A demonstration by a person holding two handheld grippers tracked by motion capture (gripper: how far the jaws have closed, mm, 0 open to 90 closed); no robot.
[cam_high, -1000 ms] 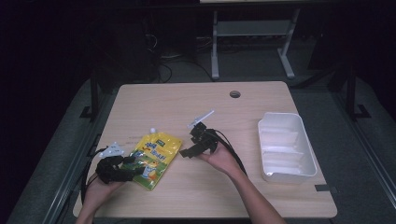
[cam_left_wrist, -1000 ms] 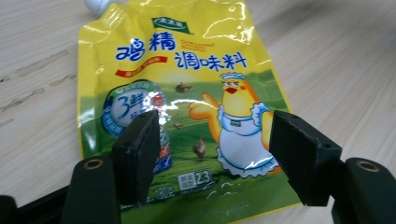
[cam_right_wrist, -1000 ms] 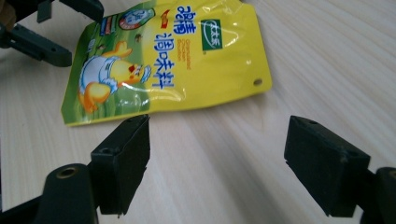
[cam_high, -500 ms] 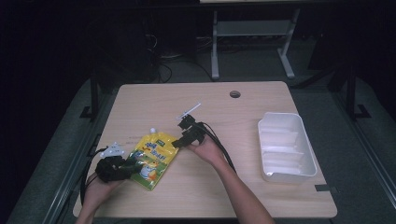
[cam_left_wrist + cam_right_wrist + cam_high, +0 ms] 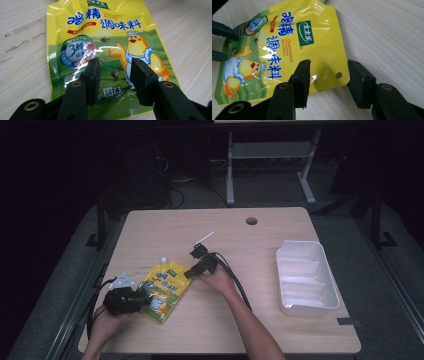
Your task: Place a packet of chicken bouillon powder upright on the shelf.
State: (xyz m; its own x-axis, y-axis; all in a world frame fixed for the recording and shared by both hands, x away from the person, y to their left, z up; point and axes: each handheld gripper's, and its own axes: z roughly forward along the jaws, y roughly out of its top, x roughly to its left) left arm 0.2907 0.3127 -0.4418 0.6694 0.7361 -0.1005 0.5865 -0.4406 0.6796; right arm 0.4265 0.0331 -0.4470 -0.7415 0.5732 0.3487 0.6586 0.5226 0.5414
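Flanking the yellow pouch (image 5: 164, 290): two parted tools, left tool (image 5: 115, 75), right tool (image 5: 329, 77).

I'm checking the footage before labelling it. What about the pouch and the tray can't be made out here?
- Pouch bottom edge: left gripper view, hidden behind the left gripper.
- Pouch spout: right gripper view, cut off by the top edge.
- Tray contents: high view, too small to tell.

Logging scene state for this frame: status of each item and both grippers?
Yellow spouted seasoning pouch: flat on the wooden table, face up, ungripped.
White plastic tray: upright, empty, at the table's right.
Left gripper: open, jaws over the pouch's lower end.
Right gripper: open, jaws astride the pouch's punched-hole corner.
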